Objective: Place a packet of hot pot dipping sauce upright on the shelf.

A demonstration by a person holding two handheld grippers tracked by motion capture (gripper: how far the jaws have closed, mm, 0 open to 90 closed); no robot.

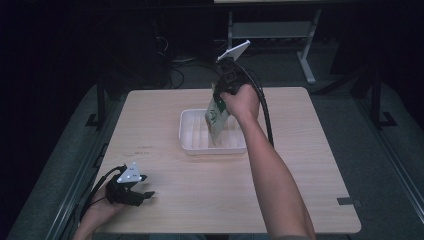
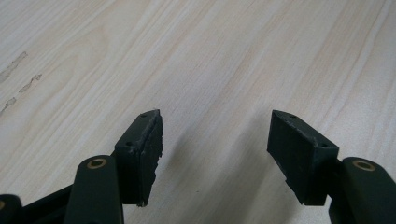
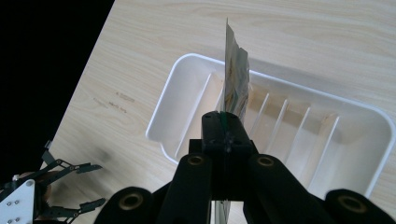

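High view: pale wooden table [image 1: 200, 200], dark room.

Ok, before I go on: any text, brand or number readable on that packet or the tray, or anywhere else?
None can be read.
Packet, pinched by the right gripper over the white tray: green and white print, too small and blurred to read; in the right gripper view it is edge-on.
White tray: no marking visible.
Table: bare wood grain with faint scuffs, no lettering.
Left gripper: no label visible.
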